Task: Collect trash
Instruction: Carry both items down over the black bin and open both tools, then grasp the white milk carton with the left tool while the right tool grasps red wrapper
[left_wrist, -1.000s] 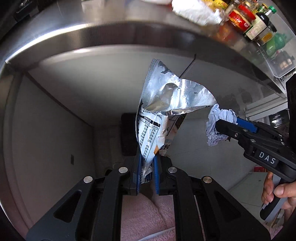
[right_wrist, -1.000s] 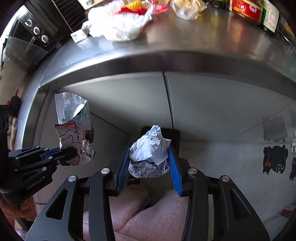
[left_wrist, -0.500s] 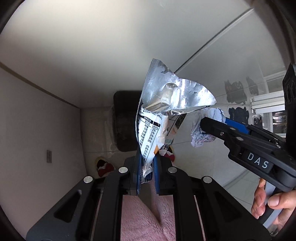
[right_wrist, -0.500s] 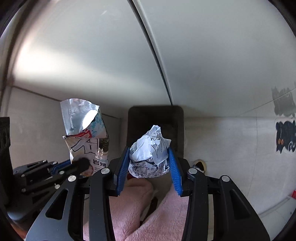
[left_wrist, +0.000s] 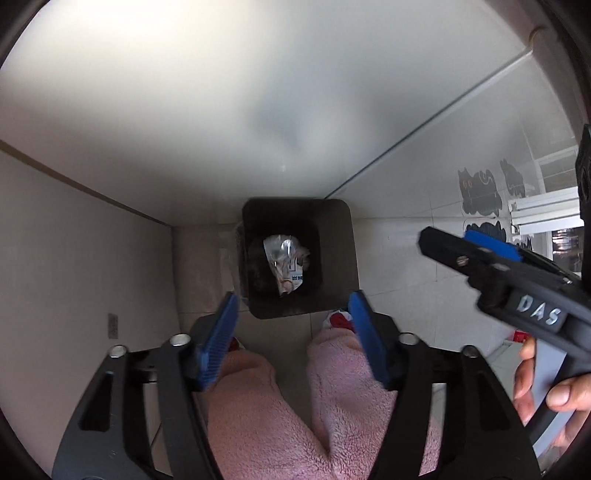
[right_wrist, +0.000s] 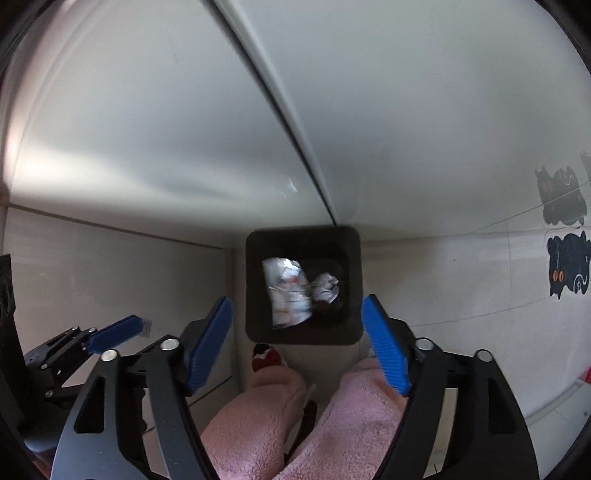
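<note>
A black square trash bin (left_wrist: 334, 295) stands on the floor below both grippers; it also shows in the right wrist view (right_wrist: 255, 317). The silver snack bag (left_wrist: 284, 264) lies inside it, blurred in the right wrist view (right_wrist: 286, 293). The crumpled paper ball (right_wrist: 325, 286) lies beside the bag in the bin. My left gripper (left_wrist: 295, 334) is open and empty above the bin. My right gripper (right_wrist: 299, 343) is open and empty above the bin; it also shows at the right of the left wrist view (left_wrist: 480, 254).
White cabinet doors (left_wrist: 221, 110) rise behind the bin. The tiled floor (left_wrist: 406, 266) has black cat stickers (right_wrist: 567, 264) at the right. The person's legs in pink fleece trousers (left_wrist: 295, 406) fill the bottom of both views.
Both grippers have opened. The snack bag and the paper ball have dropped from them into the bin.
</note>
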